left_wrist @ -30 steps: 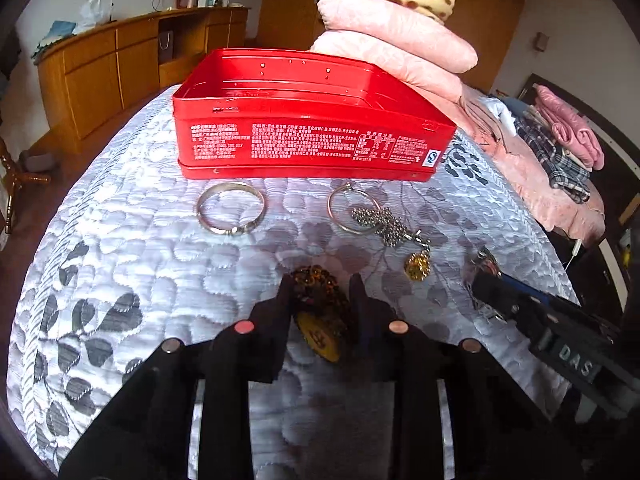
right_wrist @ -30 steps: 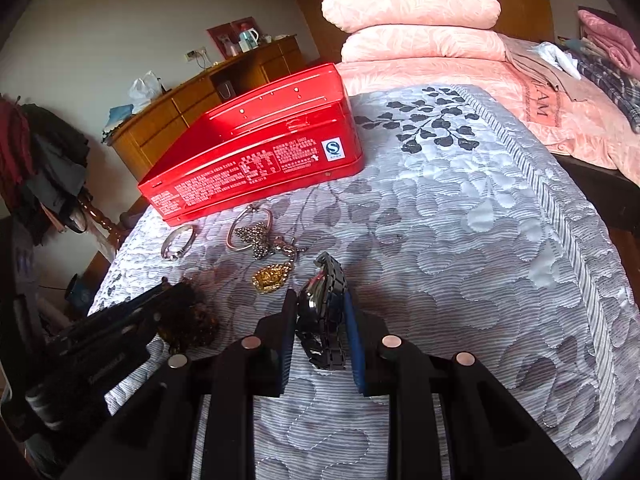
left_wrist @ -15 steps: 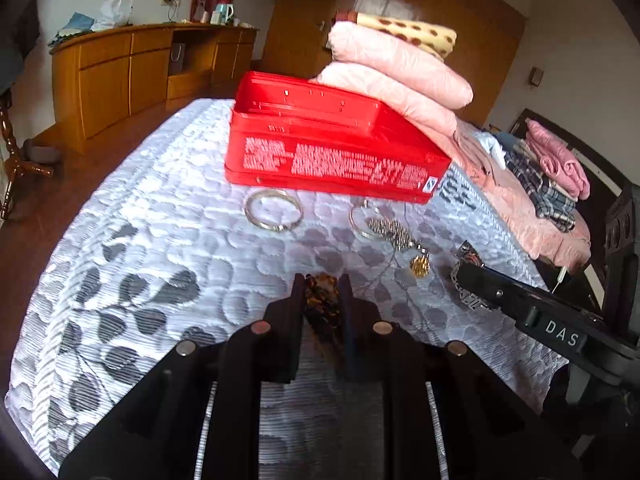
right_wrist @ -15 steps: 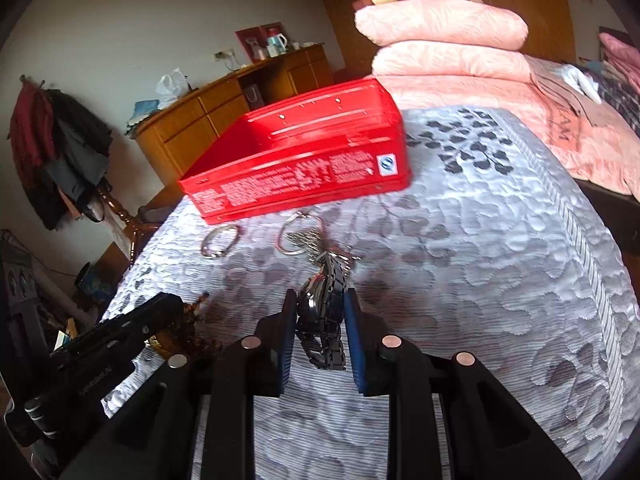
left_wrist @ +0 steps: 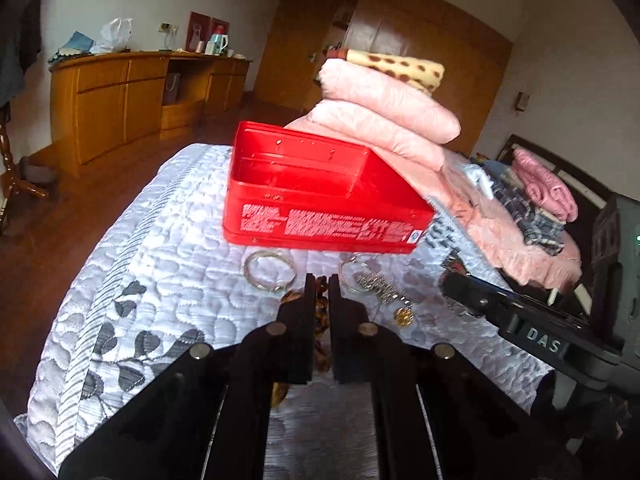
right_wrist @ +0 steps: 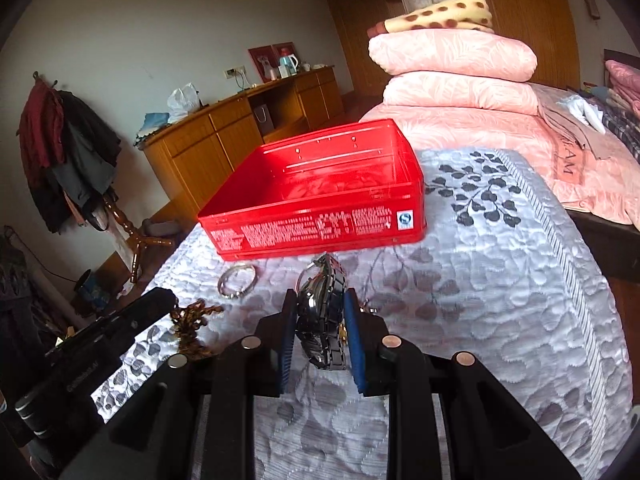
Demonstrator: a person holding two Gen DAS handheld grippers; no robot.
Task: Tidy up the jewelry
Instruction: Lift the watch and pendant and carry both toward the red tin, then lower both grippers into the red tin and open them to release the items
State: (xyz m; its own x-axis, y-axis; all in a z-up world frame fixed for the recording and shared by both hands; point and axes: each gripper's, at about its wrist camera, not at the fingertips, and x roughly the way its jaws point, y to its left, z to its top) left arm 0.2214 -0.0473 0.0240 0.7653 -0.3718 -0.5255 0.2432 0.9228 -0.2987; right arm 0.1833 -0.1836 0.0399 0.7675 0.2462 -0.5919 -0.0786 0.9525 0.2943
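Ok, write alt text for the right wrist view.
The right gripper is shut on a dark metal watch above a grey leaf-patterned quilt. Ahead sits an open red tin, with a silver bangle lying before it. At left, the left gripper holds a brown beaded piece.

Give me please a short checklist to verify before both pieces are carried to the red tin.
1. Left gripper shut on the amber bead bracelet: ok; its fingers have just been closing, the beads between them.
2. Right gripper shut on the dark metal watch: ok.
3. Watch lifted clear of the quilt: cannot tell.
4. Red tin open and without lid: ok.
5. Space inside the tin: ok, its floor looks bare.
6. Silver bangle and ring with chain and gold pendant lie before the tin, in the path: not ok, pass above them.
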